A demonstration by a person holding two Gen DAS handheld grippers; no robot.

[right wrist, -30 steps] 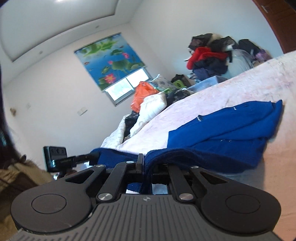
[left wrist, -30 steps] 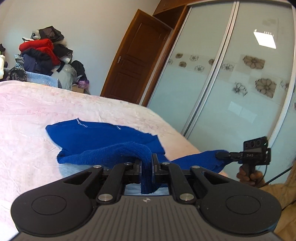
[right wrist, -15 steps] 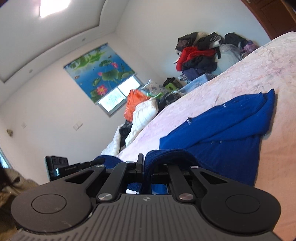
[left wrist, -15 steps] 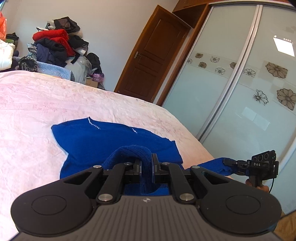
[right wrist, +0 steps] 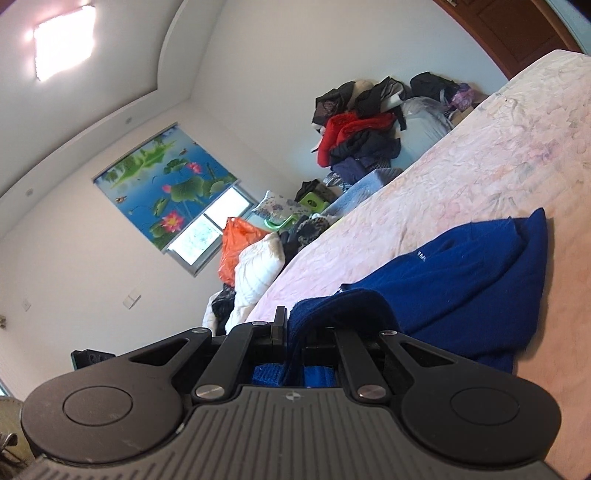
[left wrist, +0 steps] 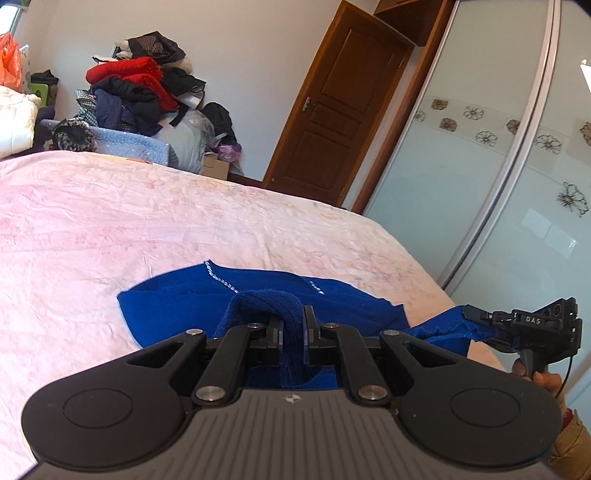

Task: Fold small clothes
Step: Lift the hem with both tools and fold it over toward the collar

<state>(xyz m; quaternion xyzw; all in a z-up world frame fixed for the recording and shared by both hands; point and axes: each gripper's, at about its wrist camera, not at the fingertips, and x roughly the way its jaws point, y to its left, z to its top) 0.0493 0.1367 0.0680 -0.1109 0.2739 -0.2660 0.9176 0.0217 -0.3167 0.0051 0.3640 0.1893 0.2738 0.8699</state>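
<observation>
My left gripper's (left wrist: 293, 326) black body hides the near edge of the blue knitted garment (left wrist: 258, 299). From the right wrist, the other black gripper's camera block (right wrist: 88, 358) barely peeks out behind the housing. The brown wooden door (right wrist: 517, 33) is cropped at the frame corner.

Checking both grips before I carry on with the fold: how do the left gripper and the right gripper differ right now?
The left gripper pinches a thick rolled band of the blue garment standing up between its jaws; the right gripper has cloth draped over its right-hand side. The left gripper looks roughly level across the pink bedspread; the right gripper's view is rolled, the bed slanting steeply. Both are shut on the same garment.
</observation>
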